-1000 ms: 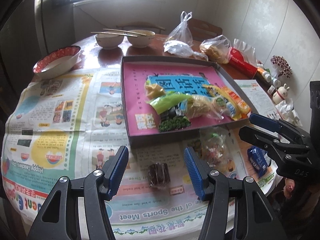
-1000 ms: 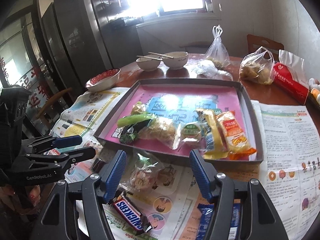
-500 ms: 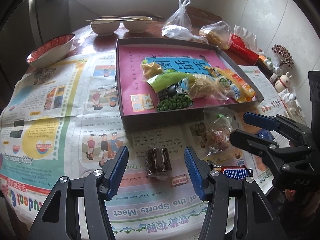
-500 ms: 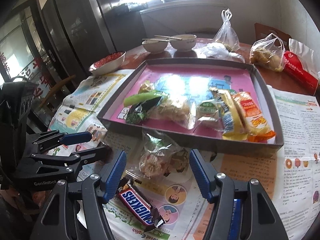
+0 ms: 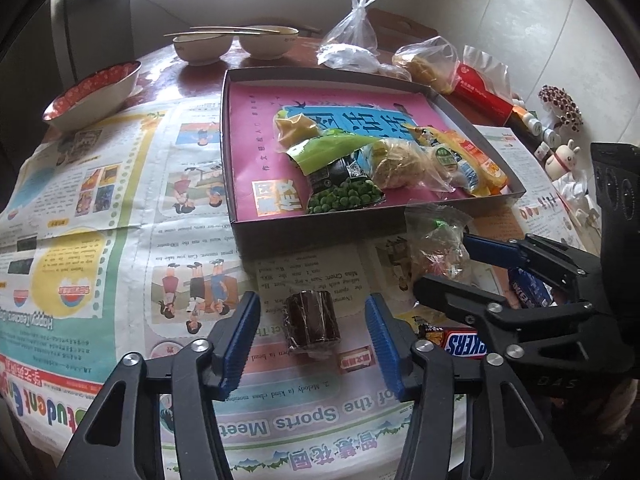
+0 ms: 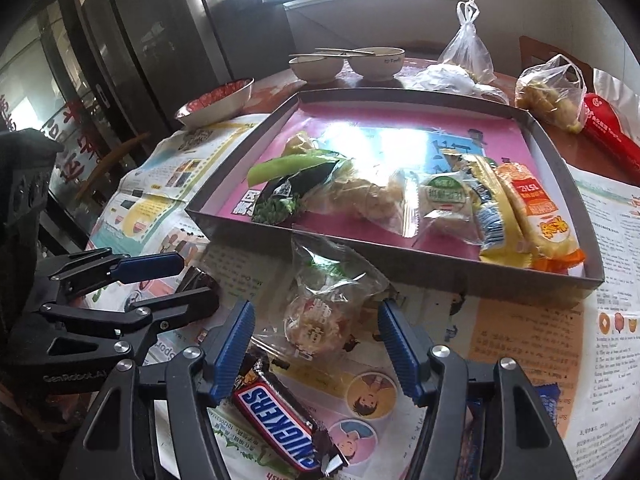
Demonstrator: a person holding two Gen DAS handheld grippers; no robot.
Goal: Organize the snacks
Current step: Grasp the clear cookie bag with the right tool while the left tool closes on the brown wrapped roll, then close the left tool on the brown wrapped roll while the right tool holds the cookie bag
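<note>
The left gripper [image 5: 312, 330] is spread around a small dark brown wrapped snack roll [image 5: 312, 320] on the newspaper, and its jaws have just been closing in. The right gripper [image 6: 316, 334] is spread around a clear crinkly bag with a round cake [image 6: 316, 320]. Next, each must pinch and lift to the grey cardboard tray [image 5: 320, 232] at twelve o'clock. A brown bar says "SNICKERS" [image 6: 280, 424]. The paper reads "Sports Meet".

Dark wrapped cake [image 5: 312, 319], clear cookie bag [image 6: 320, 312], Snickers bar [image 6: 280, 424] lie before the snack-filled tray [image 6: 400, 260].
</note>
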